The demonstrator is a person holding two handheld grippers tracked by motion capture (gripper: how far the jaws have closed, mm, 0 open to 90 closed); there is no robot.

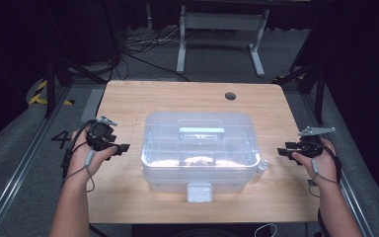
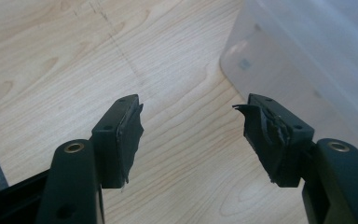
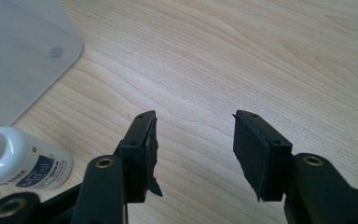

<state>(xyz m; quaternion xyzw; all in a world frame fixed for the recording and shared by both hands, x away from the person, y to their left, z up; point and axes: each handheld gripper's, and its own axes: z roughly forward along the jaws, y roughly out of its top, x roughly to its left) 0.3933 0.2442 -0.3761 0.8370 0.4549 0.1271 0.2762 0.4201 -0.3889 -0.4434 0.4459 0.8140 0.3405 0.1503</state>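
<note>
The left tool (image 1: 123, 147) and the right tool (image 1: 282, 151) both hover with jaws spread and nothing between them. The clear lidded box (image 1: 200, 148) sits between them mid-surface (image 1: 128, 98), a small white bottle (image 1: 261, 167) touching its right side.

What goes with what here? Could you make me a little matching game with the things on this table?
Things:
1. clear plastic box
2. small white bottle
3. left gripper
4. round hole

Places or states:
A. lying on its side by the box's right end
B. far side of the table top
C. middle of the table, lid on
D. open with nothing between its fingers, left of the box

Pairs: 1-C, 2-A, 3-D, 4-B
</note>
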